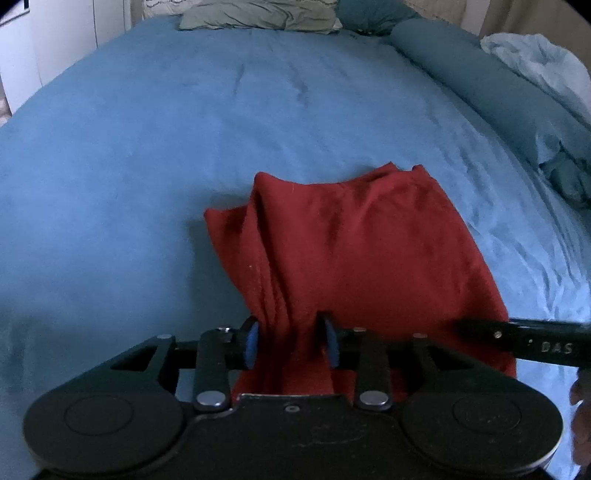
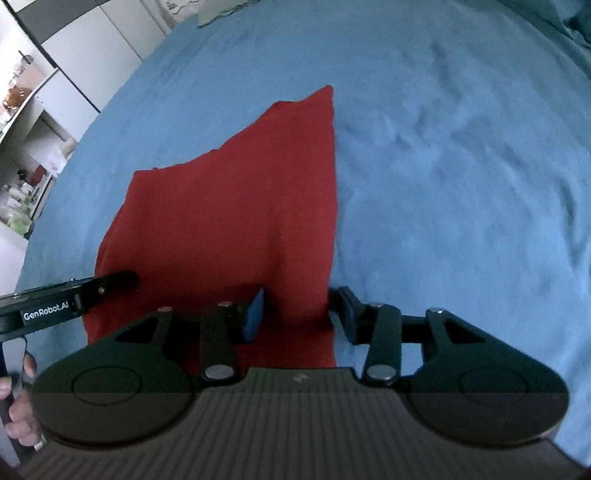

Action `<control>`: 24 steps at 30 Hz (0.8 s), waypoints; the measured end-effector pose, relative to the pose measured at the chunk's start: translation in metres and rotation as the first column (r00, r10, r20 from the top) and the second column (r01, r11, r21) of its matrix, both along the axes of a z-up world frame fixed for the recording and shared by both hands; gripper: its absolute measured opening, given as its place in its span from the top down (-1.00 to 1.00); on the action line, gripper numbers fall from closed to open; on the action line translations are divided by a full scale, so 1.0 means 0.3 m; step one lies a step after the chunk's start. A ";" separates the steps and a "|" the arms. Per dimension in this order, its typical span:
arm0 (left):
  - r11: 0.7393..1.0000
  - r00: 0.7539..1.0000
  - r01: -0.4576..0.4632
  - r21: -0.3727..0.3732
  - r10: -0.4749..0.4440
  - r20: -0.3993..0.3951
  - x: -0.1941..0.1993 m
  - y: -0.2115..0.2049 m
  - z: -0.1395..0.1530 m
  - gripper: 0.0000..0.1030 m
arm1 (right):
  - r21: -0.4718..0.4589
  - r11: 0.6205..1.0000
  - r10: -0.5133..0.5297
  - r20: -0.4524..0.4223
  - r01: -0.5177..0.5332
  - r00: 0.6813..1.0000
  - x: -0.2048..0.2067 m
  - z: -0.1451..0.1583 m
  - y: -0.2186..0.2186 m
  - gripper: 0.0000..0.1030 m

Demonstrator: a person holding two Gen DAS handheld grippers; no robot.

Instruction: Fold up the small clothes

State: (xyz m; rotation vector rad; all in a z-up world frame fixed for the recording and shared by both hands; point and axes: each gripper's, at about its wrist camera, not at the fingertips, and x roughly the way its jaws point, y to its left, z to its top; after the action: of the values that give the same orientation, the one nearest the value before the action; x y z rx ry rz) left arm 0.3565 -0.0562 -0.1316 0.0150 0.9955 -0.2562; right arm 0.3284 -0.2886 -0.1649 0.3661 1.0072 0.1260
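Observation:
A red garment point(image 1: 347, 240) lies on the blue bedspread point(image 1: 147, 147). My left gripper point(image 1: 291, 341) has its blue pads around a bunched near edge of the garment, with cloth filling the gap between them. In the right wrist view the red garment point(image 2: 240, 206) stretches away from my right gripper point(image 2: 297, 314), whose jaws stand either side of its near right edge, with cloth between them. Each gripper shows at the edge of the other's view: the right one point(image 1: 535, 345) and the left one point(image 2: 74, 299).
Pillows point(image 1: 258, 14) lie at the head of the bed. A rolled teal blanket point(image 1: 480, 81) and a pale crumpled cloth point(image 1: 543, 62) lie along the right side. White cupboards and shelves point(image 2: 37, 110) stand left of the bed.

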 end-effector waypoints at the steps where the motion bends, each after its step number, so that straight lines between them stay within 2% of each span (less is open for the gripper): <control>1: 1.000 1.000 -0.004 0.010 0.004 0.002 0.006 0.009 0.009 0.08 | -0.004 1.000 0.014 0.002 -0.014 1.000 -0.003 0.012 -0.001 -0.31; 3: 0.999 1.000 -0.021 0.025 0.021 0.023 -0.010 0.017 0.042 -0.27 | -0.013 0.999 0.033 0.009 -0.033 0.999 -0.021 0.037 -0.009 -0.60; 4: 0.999 0.998 -0.035 0.037 0.033 0.046 -0.029 0.028 0.061 -0.54 | -0.017 0.999 0.039 0.022 -0.039 0.999 -0.032 0.058 -0.013 -0.68; 5: 0.998 0.997 -0.048 0.046 0.045 0.065 -0.051 0.052 0.068 -0.66 | -0.021 0.999 0.045 0.034 -0.044 0.998 -0.038 0.075 -0.014 -0.84; 6: 0.997 0.996 -0.060 0.049 0.056 0.076 -0.070 0.068 0.075 -0.67 | -0.026 0.998 0.051 0.043 -0.050 0.998 -0.041 0.083 -0.019 -0.95; 11: 0.993 0.993 -0.108 0.051 0.105 0.057 -0.118 0.141 0.011 -0.67 | -0.067 0.995 0.074 0.061 -0.069 0.995 -0.071 0.082 -0.039 -0.96; 14: 0.988 0.989 -0.141 0.057 0.138 0.048 -0.120 0.160 -0.061 -0.69 | -0.113 0.991 0.077 0.077 -0.068 0.994 -0.069 0.041 -0.032 -0.96; 16: 0.989 0.989 -0.143 0.048 0.141 0.045 -0.133 0.169 -0.106 -0.69 | -0.178 0.981 0.088 0.073 -0.074 0.993 -0.068 -0.005 -0.017 -0.96; 21: 0.991 0.983 -0.135 0.013 0.132 0.130 -0.180 0.190 -0.146 -0.71 | -0.197 0.979 0.081 0.170 -0.047 0.982 -0.116 -0.079 -0.016 -1.00; 24: 0.991 0.977 -0.137 -0.009 0.136 0.162 -0.211 0.211 -0.121 -0.68 | -0.212 0.977 0.076 0.221 -0.028 0.972 -0.137 -0.082 -0.009 -1.00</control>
State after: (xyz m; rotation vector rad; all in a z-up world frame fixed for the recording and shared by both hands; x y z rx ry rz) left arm 0.2934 0.0071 -0.1681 -0.0299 0.8303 -0.1254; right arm 0.2873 -0.2912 -0.1895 0.1294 0.7932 0.1064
